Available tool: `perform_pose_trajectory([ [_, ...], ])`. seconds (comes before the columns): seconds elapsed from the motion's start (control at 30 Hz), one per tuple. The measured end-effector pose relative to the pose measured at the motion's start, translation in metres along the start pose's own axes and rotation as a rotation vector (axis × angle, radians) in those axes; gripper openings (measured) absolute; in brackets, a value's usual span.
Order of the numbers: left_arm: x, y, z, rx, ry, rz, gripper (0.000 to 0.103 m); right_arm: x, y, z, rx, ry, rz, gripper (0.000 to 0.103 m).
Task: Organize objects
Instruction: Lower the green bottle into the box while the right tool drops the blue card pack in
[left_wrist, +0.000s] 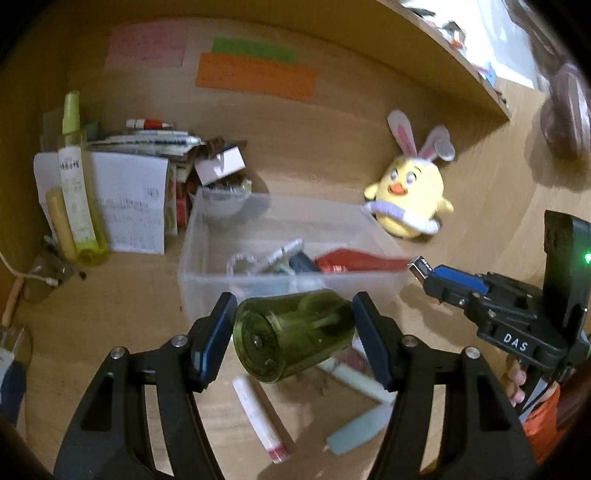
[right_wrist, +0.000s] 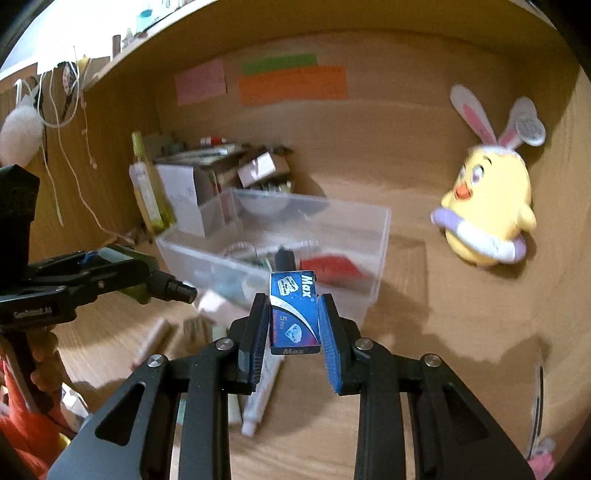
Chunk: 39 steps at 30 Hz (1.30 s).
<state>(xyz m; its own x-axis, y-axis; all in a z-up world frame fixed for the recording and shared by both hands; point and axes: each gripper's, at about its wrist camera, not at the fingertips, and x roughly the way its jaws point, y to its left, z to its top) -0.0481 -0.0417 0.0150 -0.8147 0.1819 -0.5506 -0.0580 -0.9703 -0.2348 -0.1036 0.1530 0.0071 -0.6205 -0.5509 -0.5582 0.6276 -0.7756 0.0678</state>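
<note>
Wooden desk (left_wrist: 314, 177) and back panel carry pink, green and orange paper notes (left_wrist: 255, 74), with a yellow plush chick (left_wrist: 410, 192) wearing bunny ears nearby. At mid-desk stands a clear plastic bin (left_wrist: 207, 254) holding small items. Just in front of it, the left gripper (left_wrist: 293, 325) is clamped on a dark green bottle (left_wrist: 291, 336) lying tilted between its pads, lifted off the desk. Beside it, the right gripper (right_wrist: 293, 332) pinches a small blue box (right_wrist: 293, 312) marked "Max" above loose tubes (left_wrist: 258, 417).
</note>
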Motion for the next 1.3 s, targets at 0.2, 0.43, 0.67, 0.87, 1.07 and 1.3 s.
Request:
perform_pose_trajectory([
  [0.2,0.015,0.006,0.023,-0.009,-0.008,0.013,0.064,0.017,-0.002,0.025,-0.009,-0.017,0.014,0.025],
  [0.43,0.048,0.015,0.047,0.000,0.030,0.044,0.064,0.050,-0.009,0.045,-0.018,0.026,-0.003,0.025],
  [0.67,0.087,0.019,0.055,0.015,0.107,0.071,0.064,0.091,-0.017,0.047,-0.013,0.111,-0.006,0.025],
  [0.87,0.115,0.024,0.051,0.004,0.174,0.065,0.064,0.116,-0.017,0.042,-0.017,0.162,-0.003,0.025],
  [1.07,0.121,0.028,0.049,-0.005,0.197,0.058,0.064,0.130,-0.014,0.035,-0.044,0.203,-0.003,0.025],
  [1.3,0.105,0.021,0.050,0.016,0.156,0.076,0.066,0.110,-0.016,0.041,-0.035,0.176,0.008,0.030],
])
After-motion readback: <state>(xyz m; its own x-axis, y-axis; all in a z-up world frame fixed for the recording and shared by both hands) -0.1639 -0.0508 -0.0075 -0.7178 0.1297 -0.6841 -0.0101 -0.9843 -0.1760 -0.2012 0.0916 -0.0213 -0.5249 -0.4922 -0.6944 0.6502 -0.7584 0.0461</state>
